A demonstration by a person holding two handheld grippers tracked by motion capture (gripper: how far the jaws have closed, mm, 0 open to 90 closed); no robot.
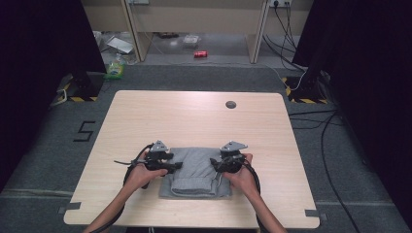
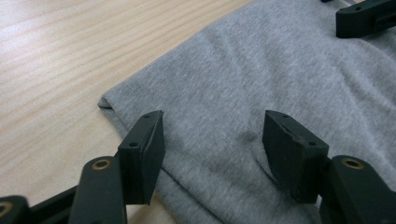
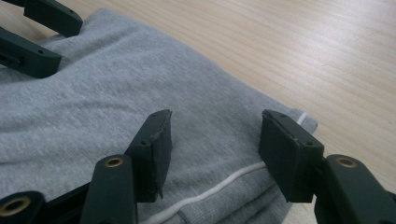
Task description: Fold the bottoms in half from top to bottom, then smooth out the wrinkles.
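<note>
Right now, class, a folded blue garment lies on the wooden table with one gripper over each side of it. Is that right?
Not quite: the garment is grey, not blue, as the high view shows. It lies folded on the wooden table, the left gripper and right gripper over its sides.

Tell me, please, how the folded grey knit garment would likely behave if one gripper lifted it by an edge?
The folded grey knit garment would probably droop and unfold, since it lies in soft, creased layers. It looks light for its bulk. Its white drawstring may dangle free.

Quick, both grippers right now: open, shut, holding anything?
Left gripper: open, jaws over the grey garment, nothing pinched.
Right gripper: open over the same garment, nothing held.
</note>
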